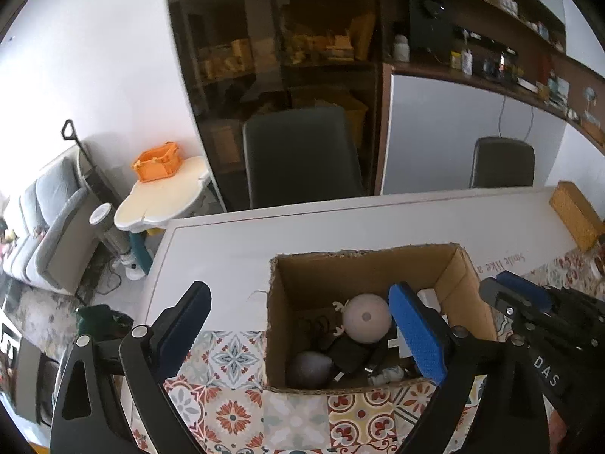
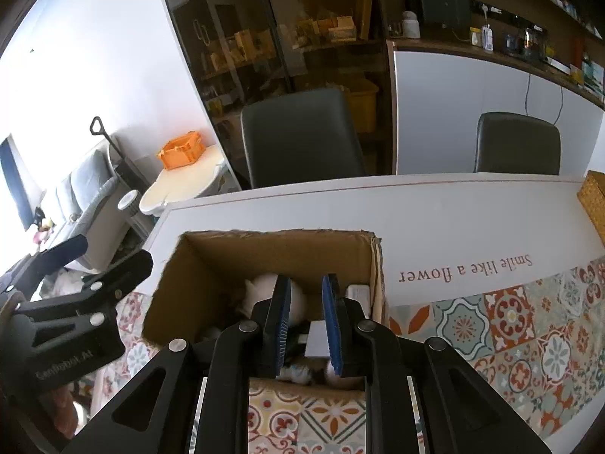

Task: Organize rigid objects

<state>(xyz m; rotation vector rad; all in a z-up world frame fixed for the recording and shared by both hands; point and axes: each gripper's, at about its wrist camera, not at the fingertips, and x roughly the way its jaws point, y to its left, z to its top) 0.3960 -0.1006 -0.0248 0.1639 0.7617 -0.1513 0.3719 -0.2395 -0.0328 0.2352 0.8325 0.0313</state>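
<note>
1. The left gripper [image 1: 298,336] is hanging over the near-left corner of the cardboard box [image 1: 469,276], its fingers spread wide with nothing between them.
2. The right gripper [image 2: 308,325] is pointing down into the same box, its fingers drawn in to their narrowest; I see nothing clamped, though a slim gap is showing.
3. The rigid objects are lying inside the box: a round white gadget [image 1: 367,317], a black adapter [image 1: 346,353], a grey dome [image 1: 308,369] and a white block [image 2: 358,293].
4. Judging by this, a drop into the box is finishing.
5. Next, both grippers are needing to lift clear and seek another item on the patterned tablecloth [image 2: 529,333].
</note>
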